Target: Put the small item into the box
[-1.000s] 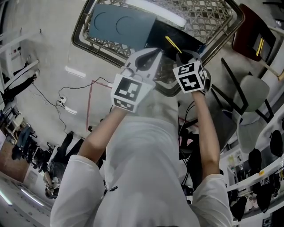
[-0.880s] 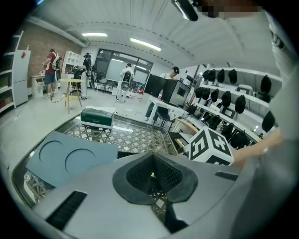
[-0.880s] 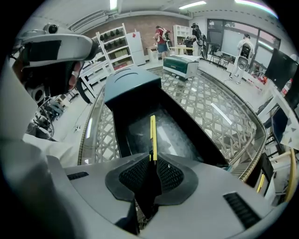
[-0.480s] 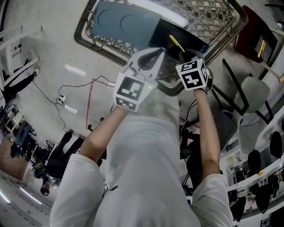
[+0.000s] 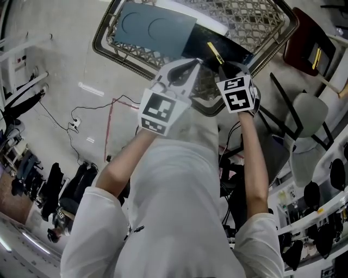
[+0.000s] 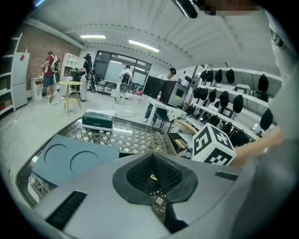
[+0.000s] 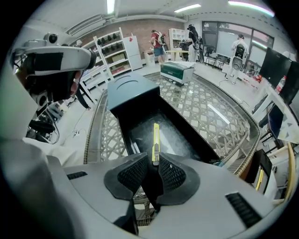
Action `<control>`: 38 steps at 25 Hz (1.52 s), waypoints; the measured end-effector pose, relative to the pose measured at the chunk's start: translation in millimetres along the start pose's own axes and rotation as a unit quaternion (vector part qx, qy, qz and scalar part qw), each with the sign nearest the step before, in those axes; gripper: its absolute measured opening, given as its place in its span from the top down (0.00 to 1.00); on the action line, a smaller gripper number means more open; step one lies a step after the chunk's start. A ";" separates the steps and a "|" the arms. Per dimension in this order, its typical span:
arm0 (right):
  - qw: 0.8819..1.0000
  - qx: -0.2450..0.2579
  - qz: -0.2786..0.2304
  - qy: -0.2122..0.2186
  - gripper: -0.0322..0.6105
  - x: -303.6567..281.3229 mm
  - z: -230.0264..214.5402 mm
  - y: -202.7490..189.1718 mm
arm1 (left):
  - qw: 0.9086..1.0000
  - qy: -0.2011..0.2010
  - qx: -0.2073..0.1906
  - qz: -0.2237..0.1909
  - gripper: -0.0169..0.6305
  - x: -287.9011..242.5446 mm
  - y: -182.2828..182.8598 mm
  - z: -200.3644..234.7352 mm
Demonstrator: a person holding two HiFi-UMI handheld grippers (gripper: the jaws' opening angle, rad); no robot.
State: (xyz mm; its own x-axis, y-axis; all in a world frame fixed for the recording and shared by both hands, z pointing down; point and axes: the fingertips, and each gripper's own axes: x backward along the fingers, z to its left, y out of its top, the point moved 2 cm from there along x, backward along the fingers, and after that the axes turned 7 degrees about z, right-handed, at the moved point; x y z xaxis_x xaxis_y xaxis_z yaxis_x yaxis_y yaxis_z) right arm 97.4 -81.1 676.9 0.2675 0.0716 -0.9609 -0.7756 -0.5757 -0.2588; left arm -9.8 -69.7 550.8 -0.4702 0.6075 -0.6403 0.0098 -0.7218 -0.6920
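A yellow utility knife (image 7: 155,137) sticks out forward from my right gripper (image 7: 154,162), which is shut on its near end. The knife hangs above the open black box (image 7: 180,140), pointing along its length. In the head view the knife (image 5: 213,52) shows as a yellow strip over the box (image 5: 234,53), just ahead of the right gripper (image 5: 223,67). The box's teal lid (image 5: 149,27) lies beside it on the left. My left gripper (image 5: 194,64) hovers close to the left of the right one, fingertips together and holding nothing; its view (image 6: 152,157) looks over the lid (image 6: 70,161).
The box and lid rest on a lattice-topped table (image 5: 255,16) with a raised rim. A green and white carton (image 7: 176,71) sits at its far end. Chairs (image 5: 307,111) stand to the right. People stand far off in the room.
Both grippers have stayed almost in place over the table. The right gripper with the knife has edged slightly to the right over the box.
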 end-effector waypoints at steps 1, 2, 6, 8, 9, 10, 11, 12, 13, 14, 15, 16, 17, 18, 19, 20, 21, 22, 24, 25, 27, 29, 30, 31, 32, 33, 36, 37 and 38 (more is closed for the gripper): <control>1.000 -0.003 -0.006 0.000 0.85 3.5 0.4 1.0 | 1.000 0.000 -0.002 -0.002 0.97 1.5 1.4 -1.1; 1.000 -0.007 -0.013 -0.001 0.85 7.5 0.5 1.9 | 1.000 0.000 -0.004 -0.003 0.97 3.2 3.0 -2.4; 0.999 -0.029 -0.036 -0.009 0.88 30.1 1.4 4.1 | 1.000 -0.001 -0.008 -0.007 0.97 14.5 10.1 -9.6; 0.998 -0.037 -0.053 -0.014 0.89 44.3 1.1 7.2 | 1.000 -0.001 -0.009 -0.010 0.97 20.8 14.8 -12.8; 0.997 -0.041 -0.064 -0.017 0.90 52.4 0.4 9.4 | 1.000 -0.002 -0.010 -0.011 0.97 23.6 17.4 -14.6; 0.996 -0.044 -0.075 -0.021 0.91 61.1 -0.4 11.7 | 1.000 -0.002 -0.012 -0.012 0.97 26.3 20.1 -16.7; 0.995 -0.047 -0.086 -0.025 0.92 70.1 -1.0 14.0 | 1.000 -0.002 -0.013 -0.013 0.97 28.9 23.2 -18.9; 0.994 -0.050 -0.096 -0.027 0.92 79.1 -1.2 16.1 | 1.000 -0.003 -0.014 -0.015 0.97 31.6 26.5 -21.1; 0.993 -0.052 -0.104 -0.029 0.92 87.9 -0.9 18.1 | 1.000 -0.003 -0.014 -0.018 0.97 34.6 30.0 -23.3; 0.992 -0.053 -0.111 -0.030 0.92 96.5 -0.4 20.0 | 1.000 -0.003 -0.014 -0.022 0.97 38.1 33.8 -25.6; 0.991 -0.054 -0.118 -0.032 0.93 105.1 0.1 21.9 | 1.000 -0.002 -0.015 -0.027 0.97 42.0 38.2 -28.1; 0.990 -0.055 -0.126 -0.034 0.93 113.7 0.3 23.9 | 0.999 -0.001 -0.016 -0.033 0.97 46.2 43.0 -30.8; 0.989 -0.056 -0.135 -0.036 0.93 122.5 0.4 26.1 | 0.999 -0.001 -0.018 -0.039 0.97 50.7 48.1 -33.9; 0.987 -0.057 -0.144 -0.039 0.93 131.9 0.5 28.1 | 0.999 -0.001 -0.020 -0.044 0.97 55.1 52.8 -37.1; 0.986 -0.058 -0.153 -0.042 0.93 141.6 0.7 29.7 | 0.999 -0.001 -0.022 -0.048 0.97 59.2 56.7 -40.4; 0.984 -0.059 -0.162 -0.046 0.93 151.6 0.8 30.7 | 0.998 -0.001 -0.023 -0.052 0.97 63.1 59.8 -43.5; 0.982 -0.060 -0.171 -0.049 0.94 161.5 0.9 31.4 | 0.998 0.000 -0.025 -0.055 0.97 66.7 62.4 -46.4; 0.980 -0.062 -0.180 -0.052 0.94 171.3 1.1 32.0 | 0.998 0.002 -0.026 -0.058 0.97 70.3 65.0 -48.8; 0.976 -0.065 -0.199 -0.056 0.94 191.9 2.1 34.2 | 0.997 0.005 -0.028 -0.065 0.97 78.7 71.5 -53.2; 0.973 -0.066 -0.212 -0.057 0.94 202.9 2.9 36.2 | 0.997 0.006 -0.030 -0.069 0.97 83.8 75.7 -55.1; 0.966 -0.068 -0.242 -0.060 0.95 226.5 4.8 40.3 | 0.996 0.006 -0.034 -0.077 0.97 95.7 85.3 -58.5; 0.957 -0.069 -0.275 -0.062 0.95 250.5 6.8 42.9 | 0.996 0.008 -0.040 -0.084 0.97 108.7 94.7 -61.9; 0.952 -0.070 -0.291 -0.063 0.95 262.2 7.9 43.5 | 0.995 0.009 -0.044 -0.087 0.97 115.0 99.3 -63.9; 0.947 -0.071 -0.306 -0.065 0.95 273.5 9.0 44.0 | 0.995 0.009 -0.047 -0.092 0.97 121.3 104.1 -66.0; 0.943 -0.071 -0.318 -0.068 0.95 283.9 10.3 44.2 | 0.994 0.009 -0.050 -0.096 0.97 127.5 109.0 -68.3; 0.940 -0.070 -0.327 -0.072 0.95 293.0 11.8 44.3 | 0.993 0.010 -0.052 -0.101 0.97 133.5 113.8 -70.5; 0.932 -0.065 -0.345 -0.086 0.95 315.3 18.3 43.5 | 0.991 0.014 -0.058 -0.116 0.97 149.2 125.7 -76.0; 0.929 -0.065 -0.354 -0.091 0.95 322.7 20.4 42.6 | 0.991 0.016 -0.059 -0.121 0.97 153.9 128.8 -78.1; 0.924 -0.067 -0.364 -0.094 0.95 330.3 22.0 41.6 | 0.990 0.018 -0.061 -0.126 0.97 158.5 131.7 -80.5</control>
State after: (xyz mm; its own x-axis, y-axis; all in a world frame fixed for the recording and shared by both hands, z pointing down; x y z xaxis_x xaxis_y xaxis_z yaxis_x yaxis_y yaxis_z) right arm 140.9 -63.5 346.6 0.5757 0.6131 -0.5409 -0.3486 -0.4143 -0.8407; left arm -12.0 -41.9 331.3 -0.4391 0.7763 -0.4523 0.0034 -0.5020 -0.8649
